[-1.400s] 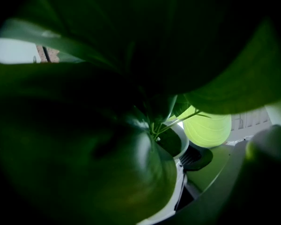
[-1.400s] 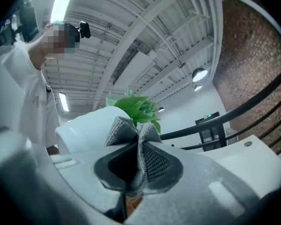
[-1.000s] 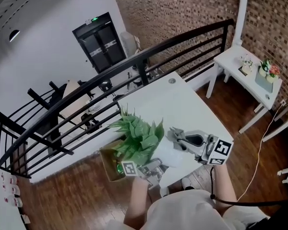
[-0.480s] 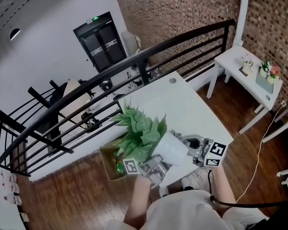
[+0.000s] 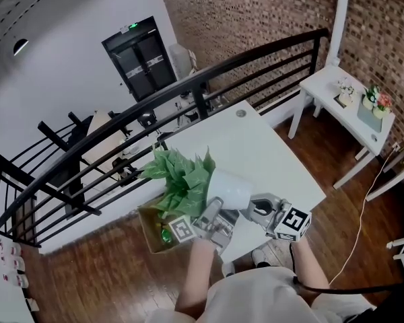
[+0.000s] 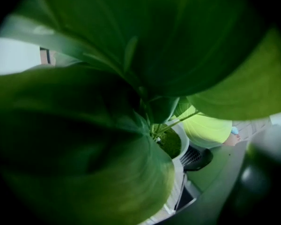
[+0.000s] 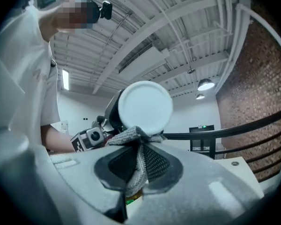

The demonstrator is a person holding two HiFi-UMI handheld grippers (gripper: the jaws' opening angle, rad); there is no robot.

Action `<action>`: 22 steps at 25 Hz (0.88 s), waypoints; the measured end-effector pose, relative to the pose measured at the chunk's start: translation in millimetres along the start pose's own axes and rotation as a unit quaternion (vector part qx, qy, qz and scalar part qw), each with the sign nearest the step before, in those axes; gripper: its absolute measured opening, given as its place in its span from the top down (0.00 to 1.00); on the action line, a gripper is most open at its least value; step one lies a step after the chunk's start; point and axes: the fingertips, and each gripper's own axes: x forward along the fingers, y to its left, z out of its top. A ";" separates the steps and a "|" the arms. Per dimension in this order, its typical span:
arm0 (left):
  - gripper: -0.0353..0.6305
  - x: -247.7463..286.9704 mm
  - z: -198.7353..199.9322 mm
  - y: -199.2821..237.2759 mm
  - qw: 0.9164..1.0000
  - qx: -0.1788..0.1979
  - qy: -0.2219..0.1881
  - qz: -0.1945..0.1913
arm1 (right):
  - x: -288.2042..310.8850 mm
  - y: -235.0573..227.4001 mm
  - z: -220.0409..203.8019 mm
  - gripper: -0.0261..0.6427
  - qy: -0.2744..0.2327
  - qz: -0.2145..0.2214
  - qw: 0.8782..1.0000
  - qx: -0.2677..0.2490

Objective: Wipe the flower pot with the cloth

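The white rectangular table (image 5: 269,150) spreads out in front of you. The white round plastic flower pot (image 5: 230,187) is lifted above the table's near edge, tipped on its side. Its broad green leaves (image 5: 182,180) point to your left and its flat base faces your right gripper (image 5: 256,210). Your left gripper (image 5: 214,214) is clamped on the pot at the rim. In the left gripper view one dark meshed pad (image 6: 195,157) lies against the outside of the pot wall, while the other jaw is hidden under the foliage that fills the view. Your right gripper sits just beside the pot on its base side, jaws pinched together on a bunched grey knitted cloth (image 7: 139,149). In the right gripper view the top fold of the cloth touches the lower edge of the pot's round base.
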 end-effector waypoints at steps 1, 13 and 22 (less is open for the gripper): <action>0.14 2.0 2.0 2.7 1.000 0.009 -0.004 0.009 | 1.8 4.0 0.9 0.94 0.000 0.001 1.000 -0.004; 0.14 -0.2 8.6 29.0 0.995 0.048 -0.022 0.090 | 15.2 35.3 28.5 0.94 0.023 -0.036 0.991 -0.130; 0.14 -13.3 -0.2 43.8 0.993 0.012 -0.019 0.117 | 4.7 31.3 80.6 0.94 -0.081 -0.093 0.981 -0.152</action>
